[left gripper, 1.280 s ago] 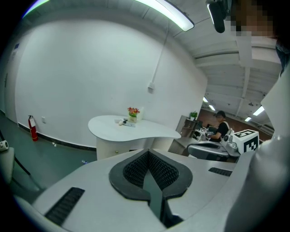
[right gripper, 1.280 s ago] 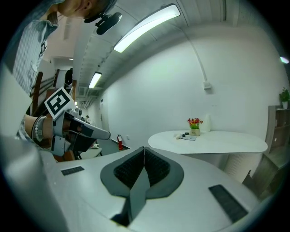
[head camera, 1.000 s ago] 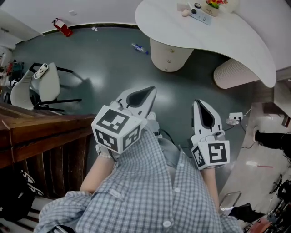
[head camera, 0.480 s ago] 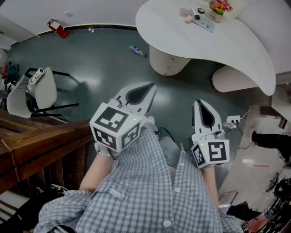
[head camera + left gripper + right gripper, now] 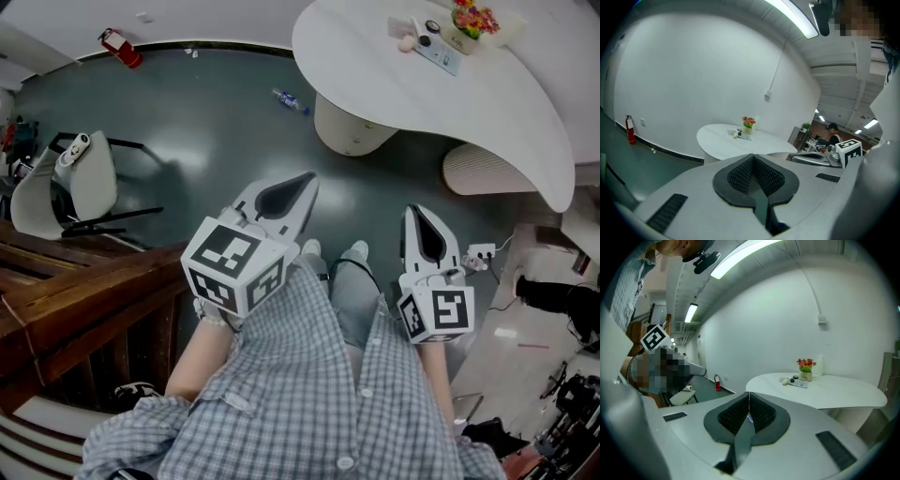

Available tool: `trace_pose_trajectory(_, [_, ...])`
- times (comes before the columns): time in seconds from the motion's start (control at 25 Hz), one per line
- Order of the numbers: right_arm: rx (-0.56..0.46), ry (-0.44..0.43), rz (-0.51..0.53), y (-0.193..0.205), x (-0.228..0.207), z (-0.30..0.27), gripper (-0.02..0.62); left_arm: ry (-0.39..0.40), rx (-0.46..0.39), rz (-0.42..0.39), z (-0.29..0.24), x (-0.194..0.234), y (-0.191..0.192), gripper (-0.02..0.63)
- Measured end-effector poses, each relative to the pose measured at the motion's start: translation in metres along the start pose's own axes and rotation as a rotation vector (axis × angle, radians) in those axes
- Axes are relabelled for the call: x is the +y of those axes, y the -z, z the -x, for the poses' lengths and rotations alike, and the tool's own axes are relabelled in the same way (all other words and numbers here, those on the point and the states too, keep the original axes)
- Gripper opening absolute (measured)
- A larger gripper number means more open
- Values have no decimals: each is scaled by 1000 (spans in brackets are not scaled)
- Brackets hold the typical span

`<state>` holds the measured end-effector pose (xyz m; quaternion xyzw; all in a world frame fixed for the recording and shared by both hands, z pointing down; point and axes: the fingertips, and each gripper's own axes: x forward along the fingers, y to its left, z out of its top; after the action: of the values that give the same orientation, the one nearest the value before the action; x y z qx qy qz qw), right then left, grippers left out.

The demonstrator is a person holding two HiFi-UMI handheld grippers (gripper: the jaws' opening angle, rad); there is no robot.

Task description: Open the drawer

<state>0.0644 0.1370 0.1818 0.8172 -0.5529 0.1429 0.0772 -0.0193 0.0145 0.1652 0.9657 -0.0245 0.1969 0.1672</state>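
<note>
Drawer is not showing clearly in any view, and I cannot tell where it is sitting. With jaws pressed together on nothing, the left gripper (image 5: 307, 184) and the right gripper (image 5: 413, 216) are hanging side by side, pointing ahead past the person's checked shirt (image 5: 309, 394) over the green floor (image 5: 206, 122). Farther out, a white table (image 5: 375, 66) is carrying a flower pot (image 5: 472, 21), and dark wooden furniture (image 5: 84, 291) is standing just beside the left arm.
</note>
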Motion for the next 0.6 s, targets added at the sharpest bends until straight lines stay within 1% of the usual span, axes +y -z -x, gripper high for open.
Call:
trace_pose_trajectory(0.16, [-21,24,-27,-1,-8,-13,11,-1,-24,2,-3,8,-5,5])
trace_pose_trajectory(0.36, [16,-32,9,6,-17,-31,11,-35,-35,28,-18,11,-8,5])
trace_pose_trajectory(0.6, [60,-77,-6,20,-32,-55,9,-83,-18,62,-30,20,1,5])
